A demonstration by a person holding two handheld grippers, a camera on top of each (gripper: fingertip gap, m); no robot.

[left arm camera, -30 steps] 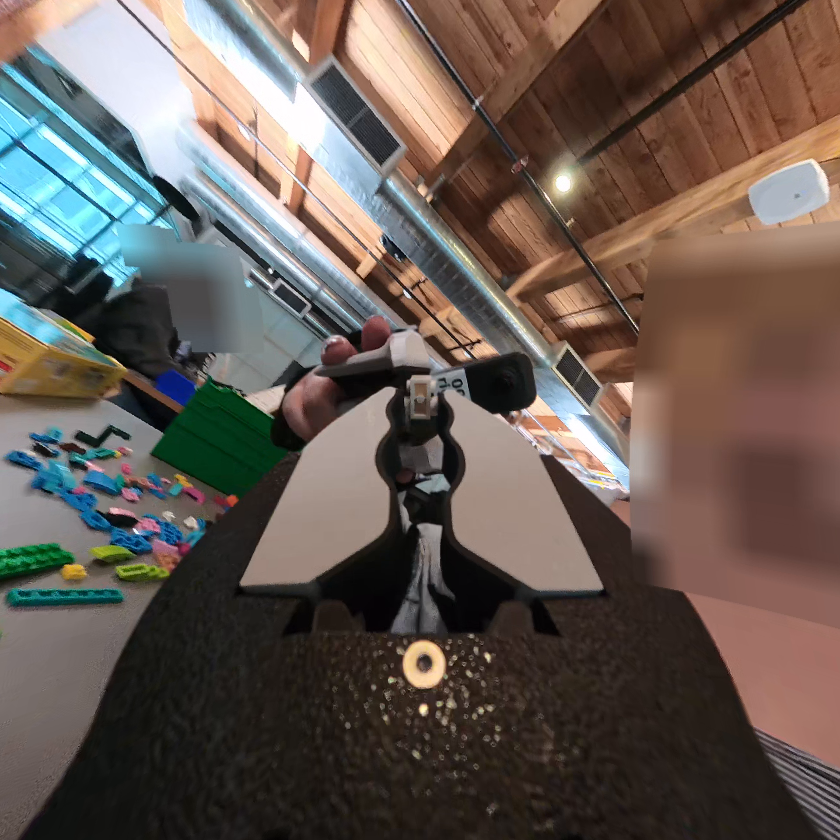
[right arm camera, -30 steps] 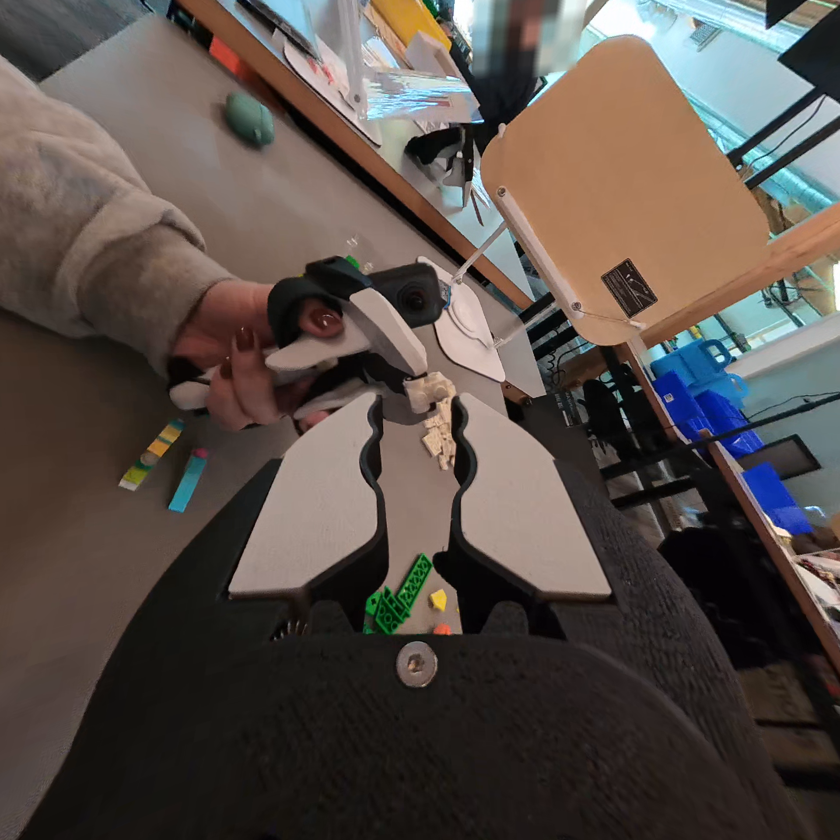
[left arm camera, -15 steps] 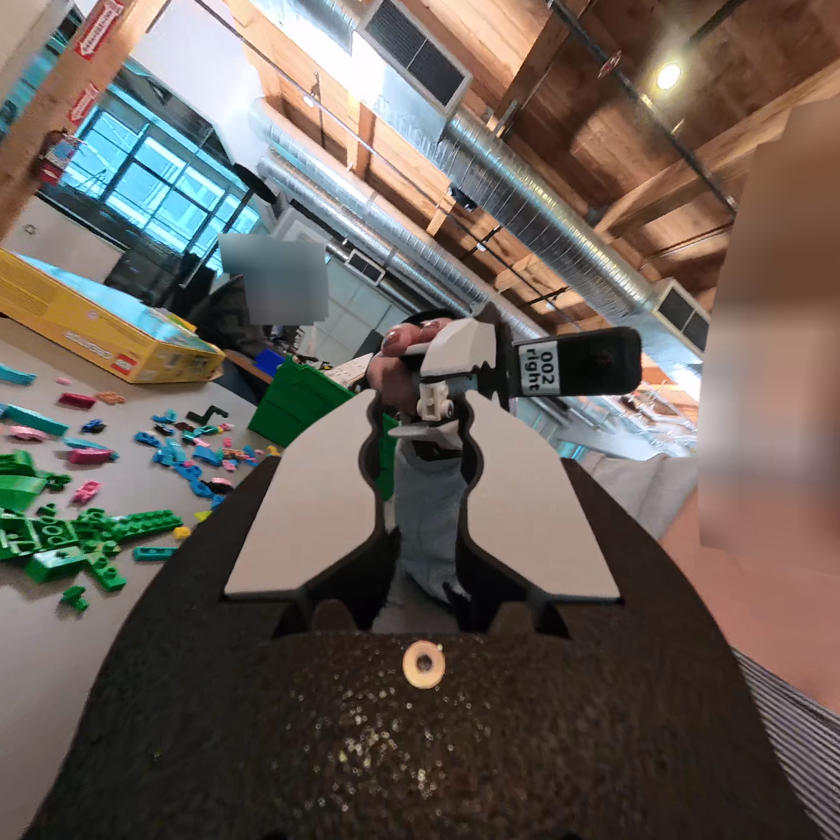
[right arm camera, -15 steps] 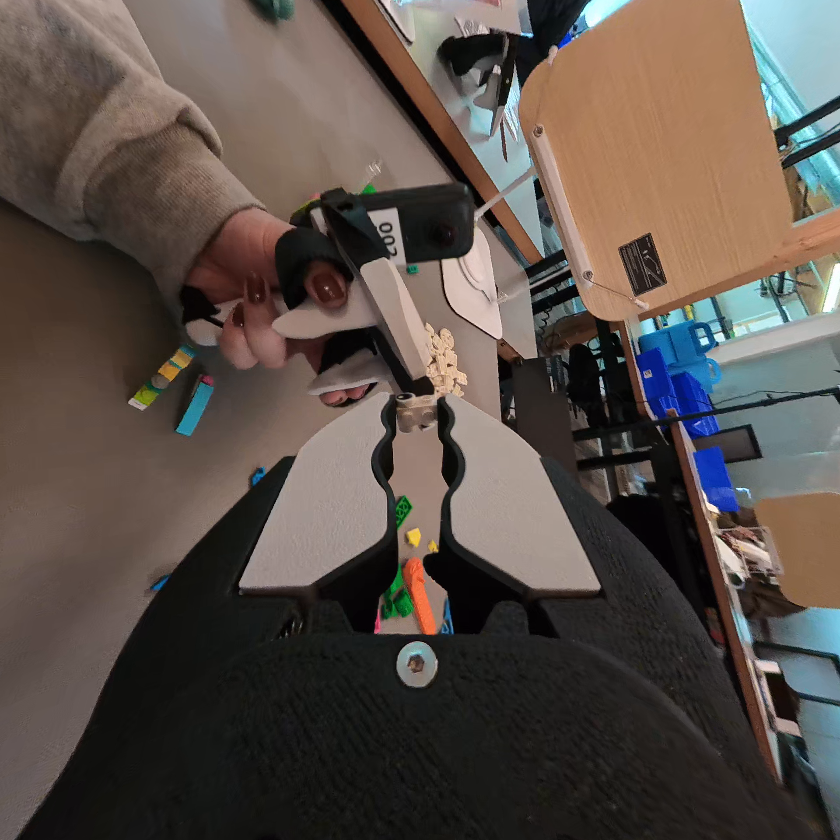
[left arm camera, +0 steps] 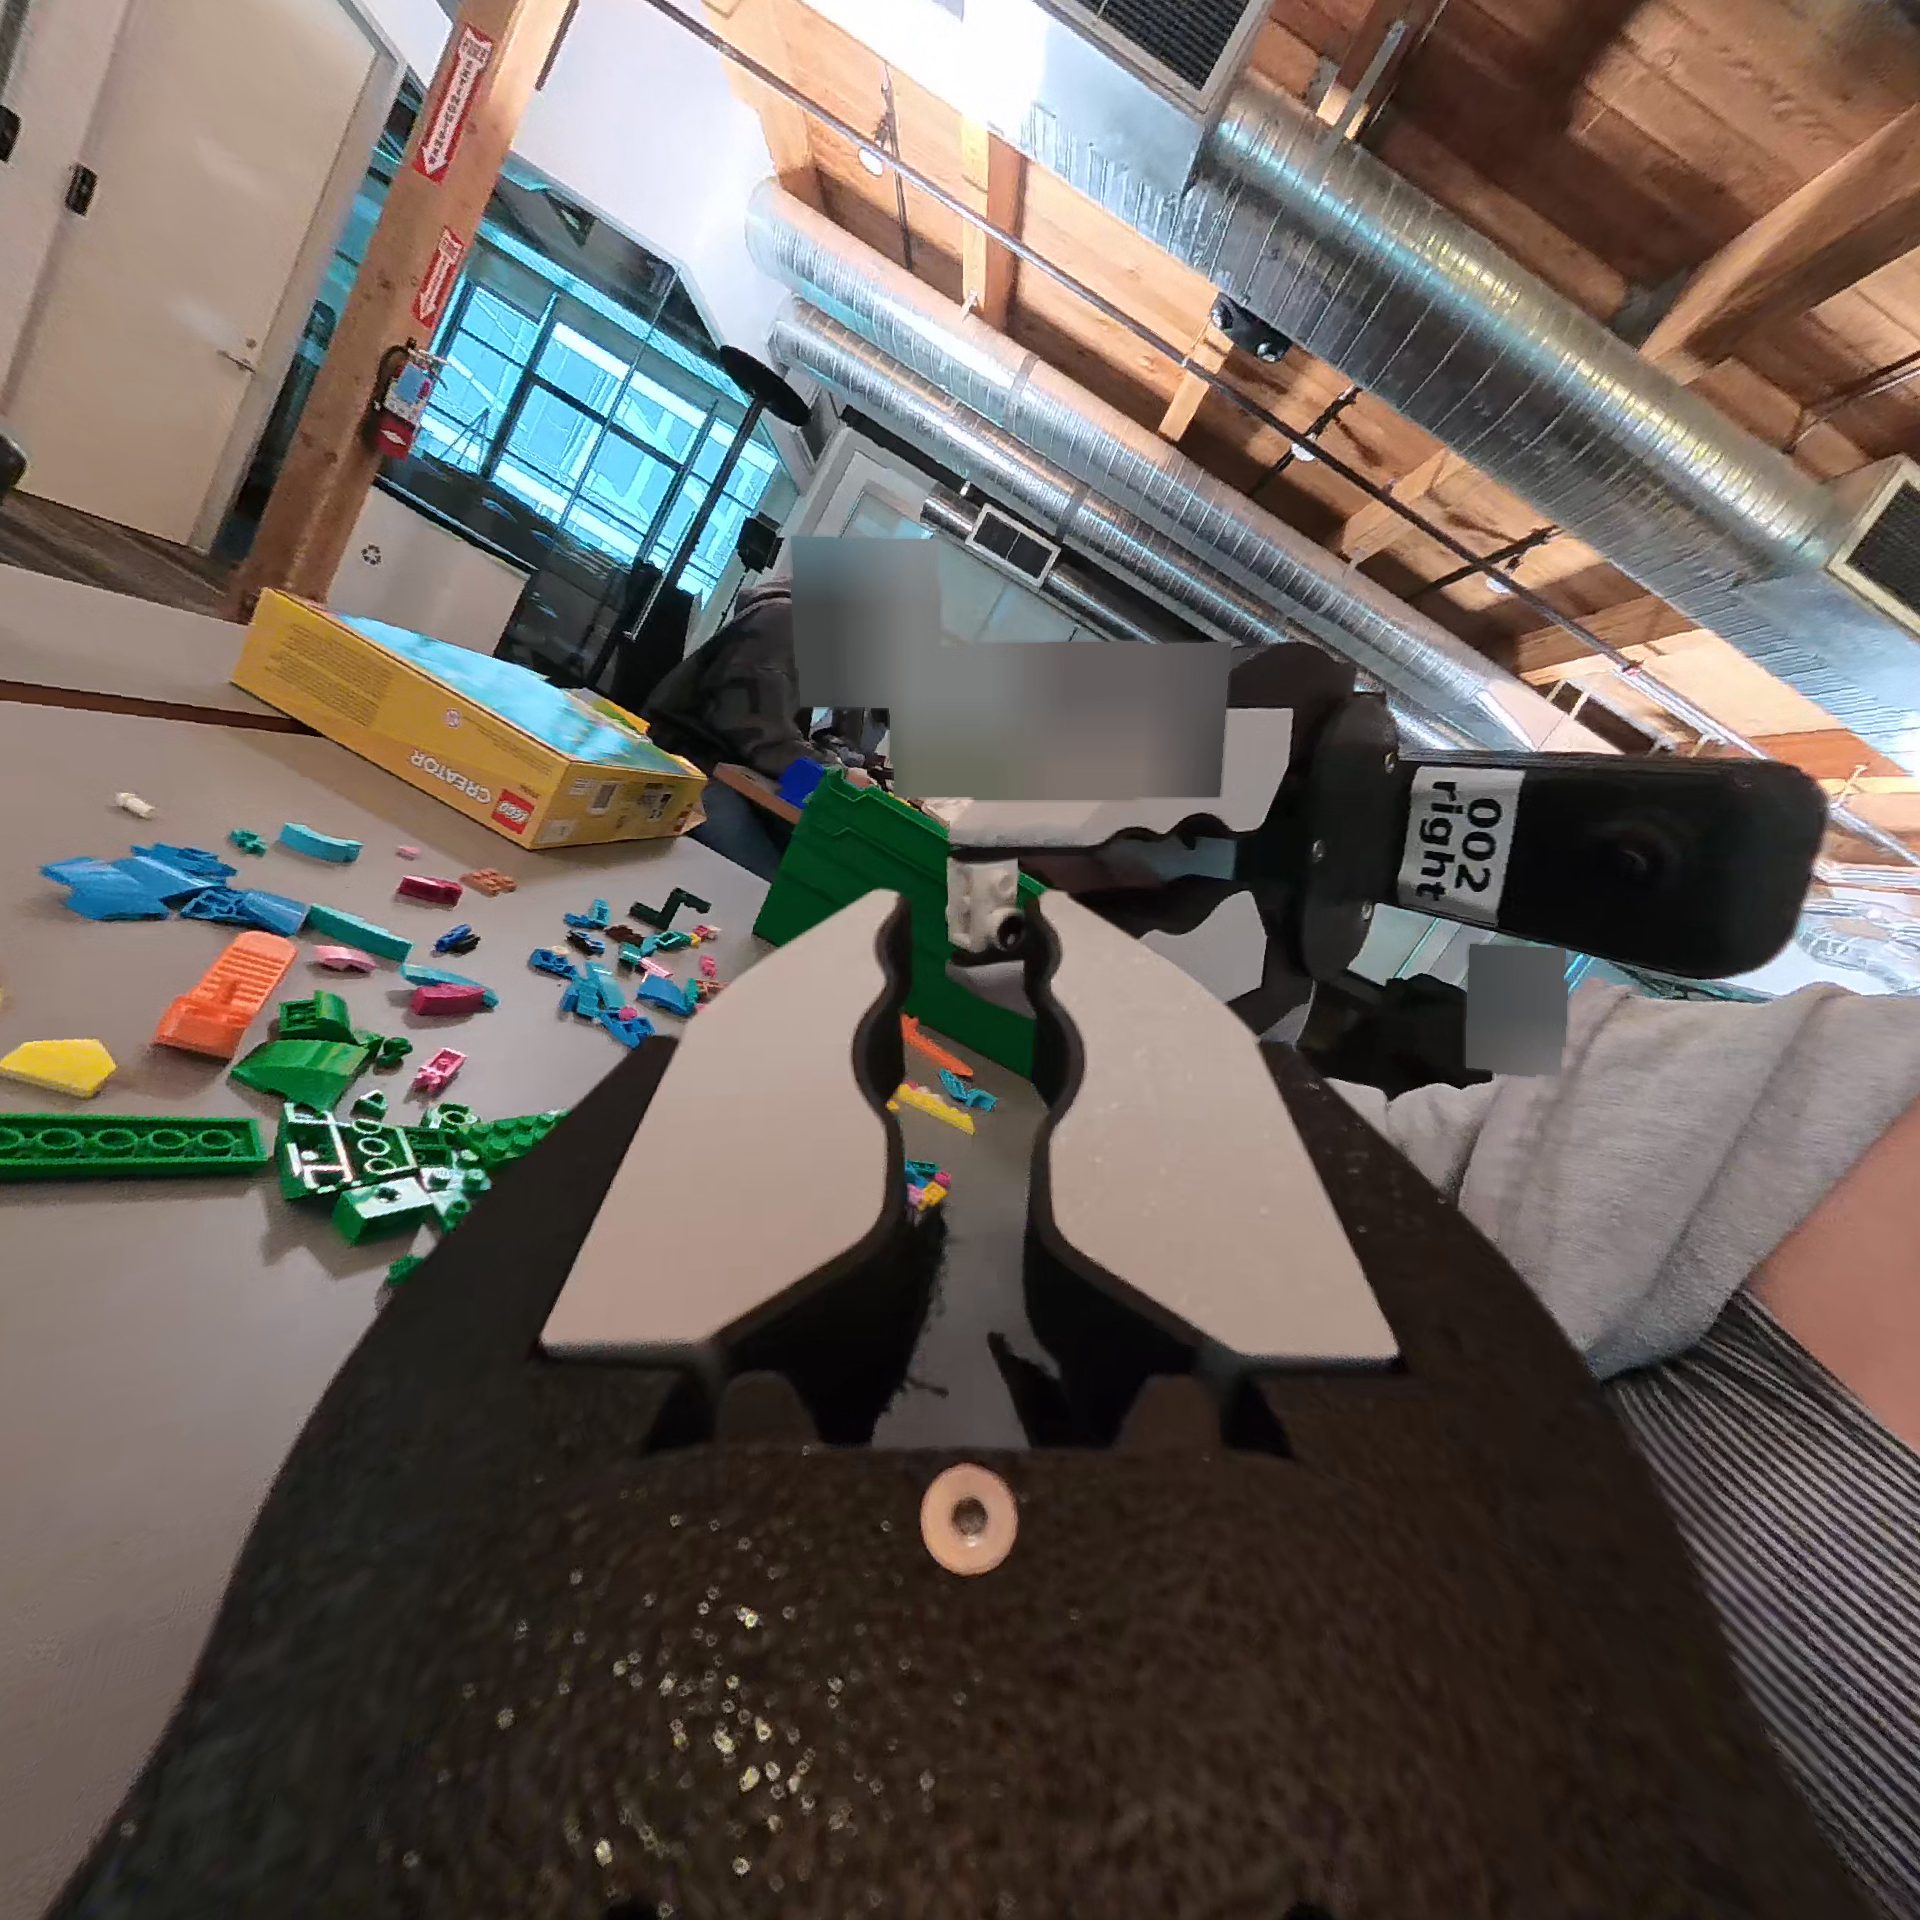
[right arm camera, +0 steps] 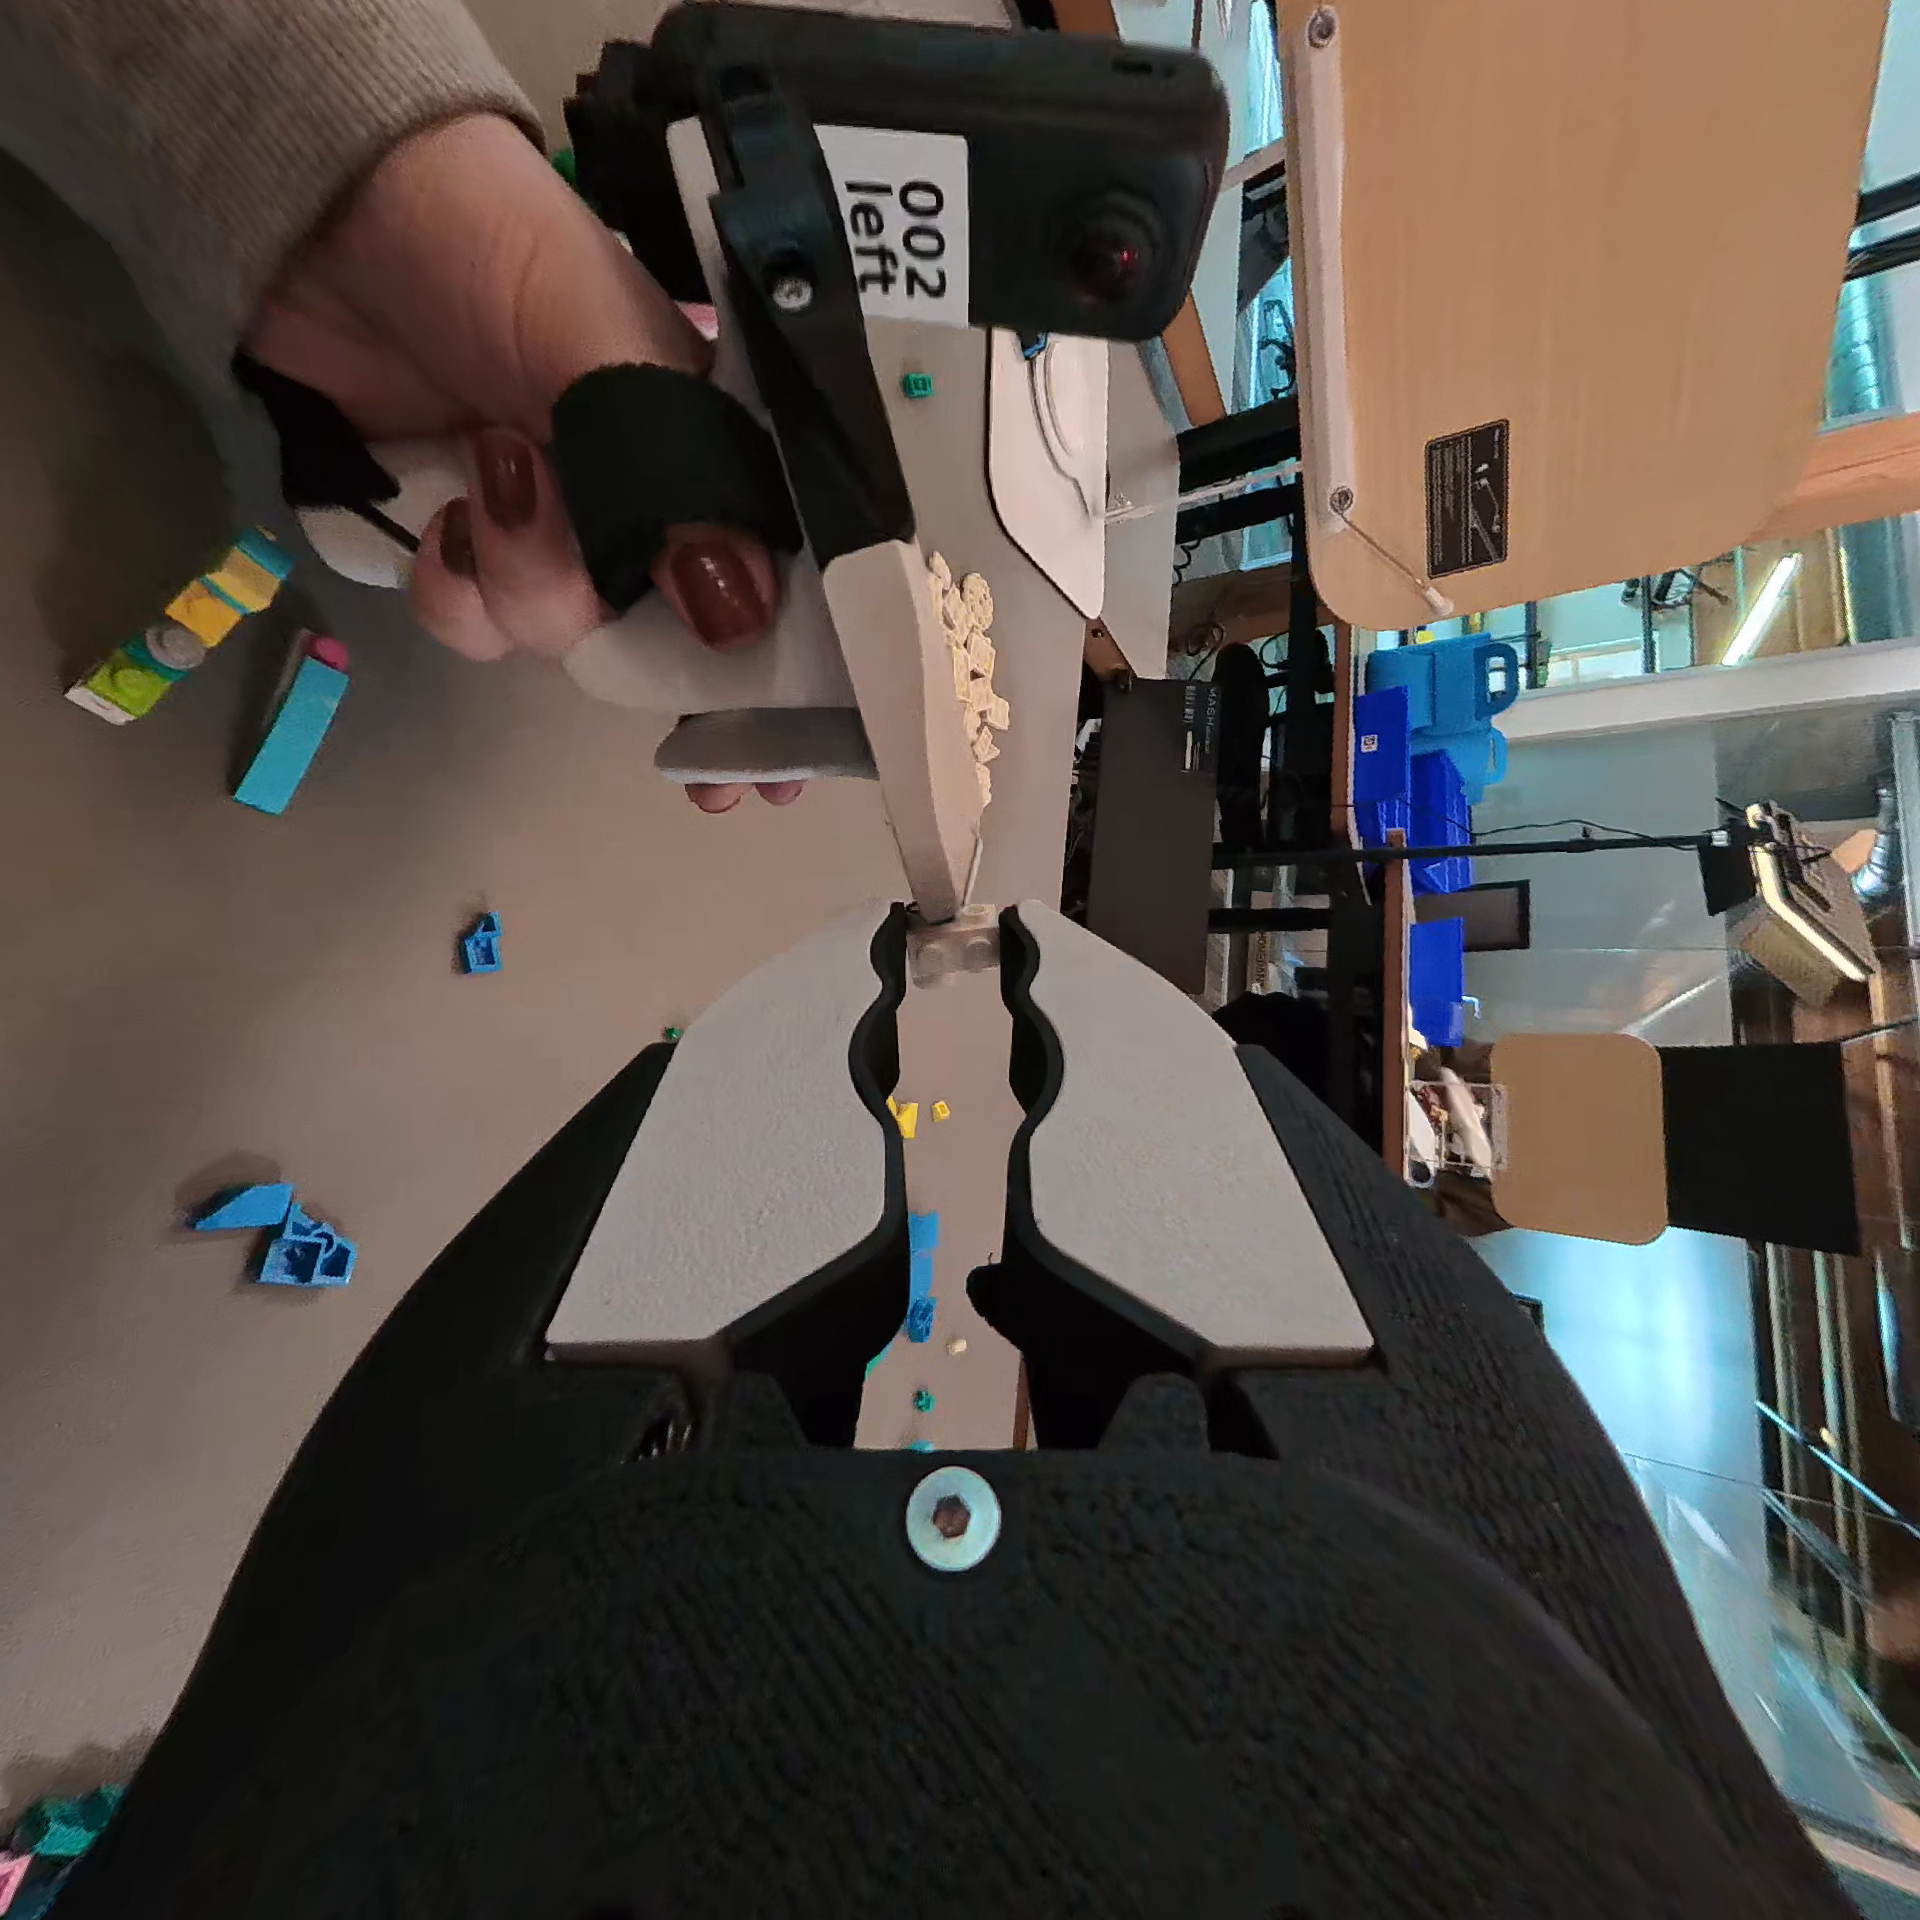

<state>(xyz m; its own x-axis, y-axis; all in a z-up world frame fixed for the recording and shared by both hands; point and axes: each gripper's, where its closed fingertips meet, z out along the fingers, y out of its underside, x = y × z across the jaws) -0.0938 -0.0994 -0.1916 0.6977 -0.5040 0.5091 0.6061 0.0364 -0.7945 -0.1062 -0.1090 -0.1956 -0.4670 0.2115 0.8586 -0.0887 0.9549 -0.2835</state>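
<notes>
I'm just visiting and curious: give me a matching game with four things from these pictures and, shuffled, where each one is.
Things:
1. small white brick
2. yellow box
3. long green plate
4. blue bins

Places:
A. flat on the table, beside the loose green pieces
B. off the table, in the background
C. pinched between the fingers of the right gripper
D. on the table's far side

Pairs: 1-C, 2-D, 3-A, 4-B.
</notes>
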